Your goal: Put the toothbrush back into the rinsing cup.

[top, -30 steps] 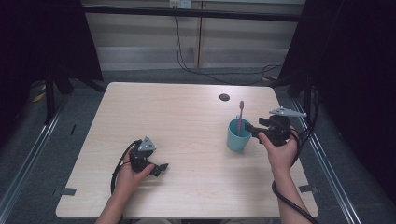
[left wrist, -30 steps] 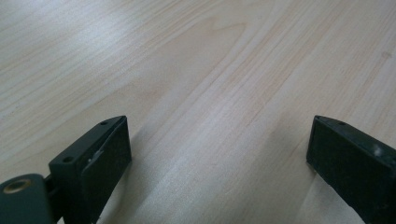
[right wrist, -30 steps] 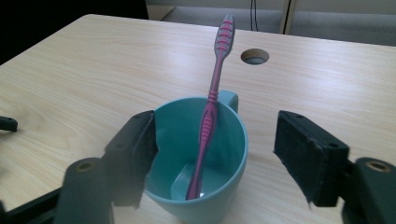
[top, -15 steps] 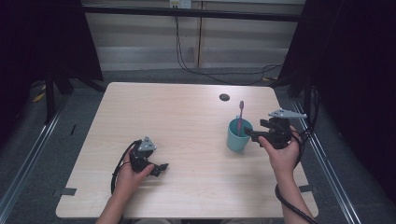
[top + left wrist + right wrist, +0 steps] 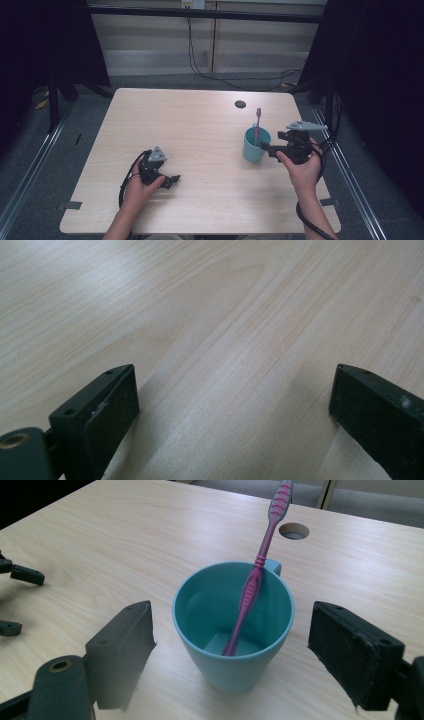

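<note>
Teal cup, pink toothbrush, pale wood-grain table, black grippers

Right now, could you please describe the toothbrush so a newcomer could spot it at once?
On the wooden table, look right to the teal cup beside the right tongs. The toothbrush stands inside it, leaning on the rim: the one slim, ridged pink thing here.

A toothbrush stands tilted in the cup on the table's right half, before a hole

A pale wooden table with a round hole far right; cables trail across the floor beyond.
</note>
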{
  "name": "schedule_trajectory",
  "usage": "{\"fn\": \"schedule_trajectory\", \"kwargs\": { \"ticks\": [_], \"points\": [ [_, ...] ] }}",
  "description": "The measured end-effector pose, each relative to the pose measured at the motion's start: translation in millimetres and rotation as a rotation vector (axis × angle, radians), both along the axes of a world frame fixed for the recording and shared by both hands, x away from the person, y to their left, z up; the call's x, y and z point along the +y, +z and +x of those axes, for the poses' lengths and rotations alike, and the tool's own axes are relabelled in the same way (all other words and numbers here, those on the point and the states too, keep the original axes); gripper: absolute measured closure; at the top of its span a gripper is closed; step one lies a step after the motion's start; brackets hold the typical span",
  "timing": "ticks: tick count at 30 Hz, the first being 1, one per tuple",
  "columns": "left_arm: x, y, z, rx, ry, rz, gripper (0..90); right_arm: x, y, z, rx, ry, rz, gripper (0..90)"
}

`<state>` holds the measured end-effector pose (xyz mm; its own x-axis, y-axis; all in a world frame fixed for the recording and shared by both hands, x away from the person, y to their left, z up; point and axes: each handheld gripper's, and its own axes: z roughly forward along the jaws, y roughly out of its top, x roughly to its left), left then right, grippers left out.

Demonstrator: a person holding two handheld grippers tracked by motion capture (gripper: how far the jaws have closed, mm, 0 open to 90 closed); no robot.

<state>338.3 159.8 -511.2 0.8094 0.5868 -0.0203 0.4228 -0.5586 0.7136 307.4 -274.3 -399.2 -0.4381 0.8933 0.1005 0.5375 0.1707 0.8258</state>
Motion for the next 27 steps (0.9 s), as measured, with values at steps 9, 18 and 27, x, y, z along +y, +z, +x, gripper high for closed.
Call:
{"fn": "schedule_trajectory", "kwargs": {
  "ticks": [9, 18, 27],
  "points": [
    [-0.1, -0.1, 0.0, 0.004, 0.001, -0.002, 5.4, 1.4, -4.8, -8.4, 0.007, 0.024, 0.006, 16.7],
    [0.0, -0.2, 0.1, 0.004, 0.0, -0.002, 5.2, 1.1, -15.7, -17.5, 0.016, 0.041, -0.004, 16.7],
    [0.0, -0.2, 0.2, 0.004, 0.0, -0.002, 5.1, -2.5, -28.1, -24.0, 0.029, 0.052, 0.009, 16.6]
  ]
}}
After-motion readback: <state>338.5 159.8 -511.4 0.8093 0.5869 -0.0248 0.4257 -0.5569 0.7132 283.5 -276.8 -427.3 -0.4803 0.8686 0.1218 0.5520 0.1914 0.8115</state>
